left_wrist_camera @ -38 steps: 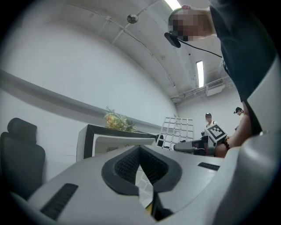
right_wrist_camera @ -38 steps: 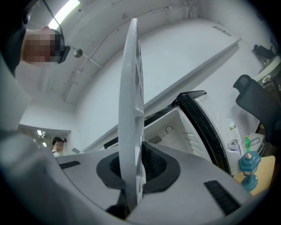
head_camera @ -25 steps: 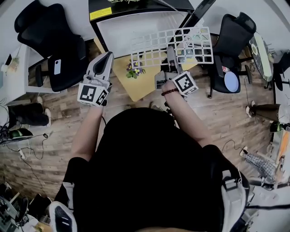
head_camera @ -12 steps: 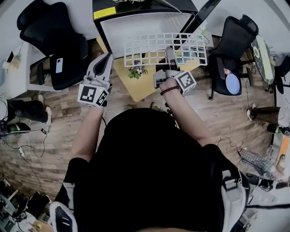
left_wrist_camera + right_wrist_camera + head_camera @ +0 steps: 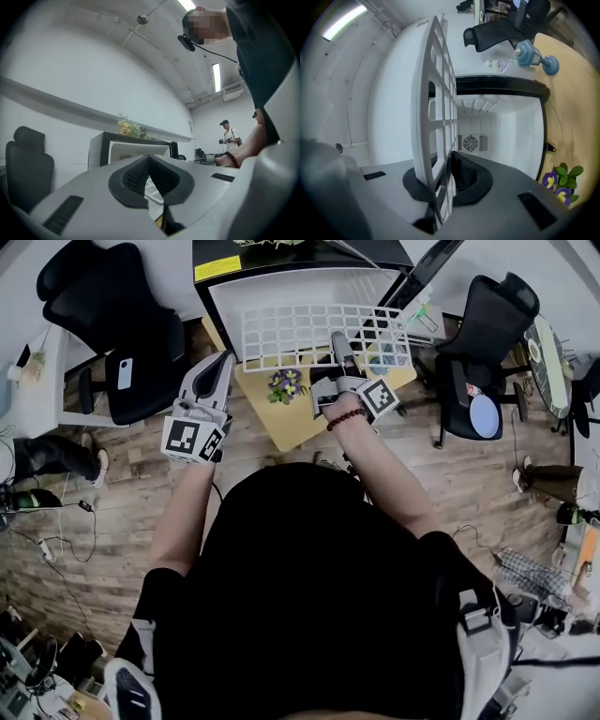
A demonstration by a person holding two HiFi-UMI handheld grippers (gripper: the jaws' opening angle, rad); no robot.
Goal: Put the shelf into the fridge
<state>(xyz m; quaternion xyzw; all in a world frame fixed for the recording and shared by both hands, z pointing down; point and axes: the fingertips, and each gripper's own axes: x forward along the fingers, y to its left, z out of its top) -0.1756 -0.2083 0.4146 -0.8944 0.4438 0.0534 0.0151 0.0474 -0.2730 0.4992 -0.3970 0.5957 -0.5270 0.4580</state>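
A white wire grid shelf (image 5: 309, 334) hangs in the air in front of the small open fridge (image 5: 281, 282), lying roughly flat in the head view. My right gripper (image 5: 336, 345) is shut on the shelf's near edge. In the right gripper view the shelf (image 5: 436, 108) stands edge-on between the jaws, with the fridge's white inside and its round rear vent (image 5: 471, 143) straight ahead. My left gripper (image 5: 223, 362) is held left of the shelf, shut with nothing in it. In the left gripper view the fridge (image 5: 126, 147) shows beyond the closed jaws.
A low wooden table (image 5: 272, 418) with a pot of purple flowers (image 5: 284, 383) stands under the shelf. Black office chairs sit at left (image 5: 112, 324) and right (image 5: 483, 329). The fridge door (image 5: 427, 268) is swung open to the right. Another person (image 5: 228, 136) stands far off.
The right gripper has carried the shelf leftward and closer to the fridge opening. The left gripper has hardly moved.
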